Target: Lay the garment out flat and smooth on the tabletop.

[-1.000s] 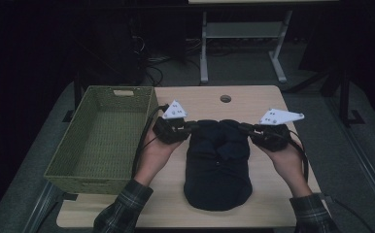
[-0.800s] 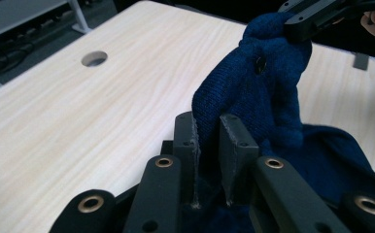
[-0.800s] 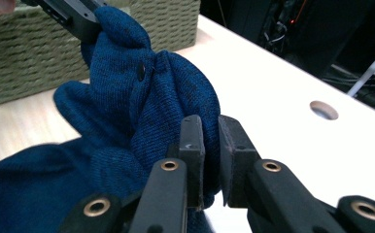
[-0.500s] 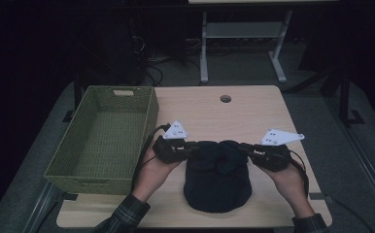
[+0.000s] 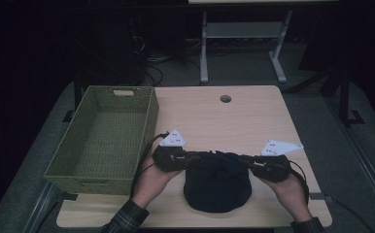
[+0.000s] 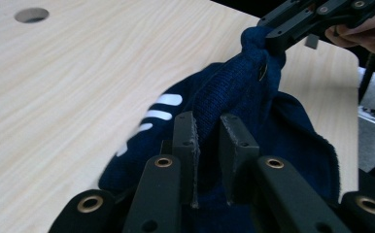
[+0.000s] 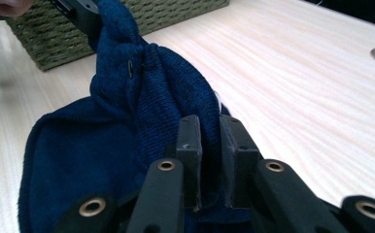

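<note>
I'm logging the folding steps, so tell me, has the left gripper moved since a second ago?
Yes. In the high view the left gripper, shut on the dark blue garment, has come toward the person, farther from the table's round hole.

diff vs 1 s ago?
Both tongs, left and right, came toward the person and down, each clamped on an end of the blue garment's far edge. That edge was folded back over the rest, so the garment now covers less table. Neither let go. The basket did not move.
</note>
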The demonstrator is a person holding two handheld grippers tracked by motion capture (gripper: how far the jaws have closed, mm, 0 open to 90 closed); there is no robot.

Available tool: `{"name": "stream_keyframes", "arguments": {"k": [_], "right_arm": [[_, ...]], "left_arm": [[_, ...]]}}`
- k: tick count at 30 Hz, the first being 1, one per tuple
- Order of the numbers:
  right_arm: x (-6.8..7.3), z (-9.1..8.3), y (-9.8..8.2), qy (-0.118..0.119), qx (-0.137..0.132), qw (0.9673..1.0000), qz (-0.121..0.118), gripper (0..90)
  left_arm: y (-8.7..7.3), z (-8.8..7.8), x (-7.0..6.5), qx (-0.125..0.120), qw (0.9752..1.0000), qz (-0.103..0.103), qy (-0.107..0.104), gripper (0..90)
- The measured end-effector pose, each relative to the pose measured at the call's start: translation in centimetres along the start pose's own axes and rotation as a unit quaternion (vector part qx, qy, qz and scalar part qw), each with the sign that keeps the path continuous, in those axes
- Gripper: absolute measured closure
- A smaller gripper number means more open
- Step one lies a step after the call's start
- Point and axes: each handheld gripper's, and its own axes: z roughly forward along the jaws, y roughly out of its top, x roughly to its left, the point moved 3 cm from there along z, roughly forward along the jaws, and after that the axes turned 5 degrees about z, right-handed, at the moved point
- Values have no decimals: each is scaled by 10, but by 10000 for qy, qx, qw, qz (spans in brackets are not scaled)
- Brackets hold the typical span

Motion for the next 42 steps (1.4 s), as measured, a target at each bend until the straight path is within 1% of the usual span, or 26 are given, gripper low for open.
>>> {"name": "stream_keyframes", "arguments": {"k": [3,6,7,10,14,15,16,19,22,24,25,26,27,29,31,32,34,37,38,41,42], "right_arm": [[2,1,-5,88,85,9999,72,781],[6,1,-11,127,134,9998,90,776],[7,1,-13,155,148,9997,78,774],[10,1,-19,244,184,9994,183,762],[15,0,-29,363,271,9986,282,750],[16,0,-30,390,271,9985,260,747],[18,0,-32,415,286,9984,246,744],[22,-1,-38,480,314,9979,284,729],[24,-3,-44,567,343,9973,300,718],[27,-5,-49,614,372,9967,366,709],[27,-5,-51,644,391,9965,355,706],[29,-6,-53,663,407,9962,393,700],[30,-6,-55,684,425,9961,362,693],[33,-7,-59,722,462,9955,404,675],[35,-8,-62,769,504,9949,402,647],[35,-9,-63,787,505,9949,386,630],[37,-12,-62,819,432,9951,359,594],[36,-21,-58,871,250,9952,373,559],[35,-24,-56,883,203,9950,416,556],[31,-32,-51,893,40,9948,480,555],[29,-33,-49,878,-3,9950,485,556]], "left_arm": [[-6,1,-3,62,9999,-34,-80,775],[-11,2,-6,95,9998,-80,-151,772],[-13,2,-6,114,9998,-61,-174,768],[-20,3,-11,138,9995,-144,-241,762],[-29,4,-17,217,9992,-136,-300,751],[-31,4,-18,245,9990,-168,-319,751],[-33,4,-19,282,9989,-157,-352,749],[-37,5,-24,306,9985,-194,-418,743],[-40,6,-30,390,9978,-176,-507,737],[-44,8,-33,435,9972,-199,-568,728],[-46,9,-34,458,9970,-220,-585,723],[-47,9,-35,485,9966,-234,-621,716],[-49,10,-36,497,9964,-267,-634,709],[-51,10,-38,552,9961,-259,-643,691],[-53,11,-39,634,9953,-300,-668,642],[-54,10,-40,625,9951,-323,-688,624],[-52,7,-41,601,9949,-335,-736,592],[-46,-3,-42,459,9958,-298,-740,577],[-43,-7,-41,447,9960,-247,-736,574],[-39,-14,-40,403,9965,-220,-703,562],[-38,-15,-39,373,9964,-218,-723,564]]}}
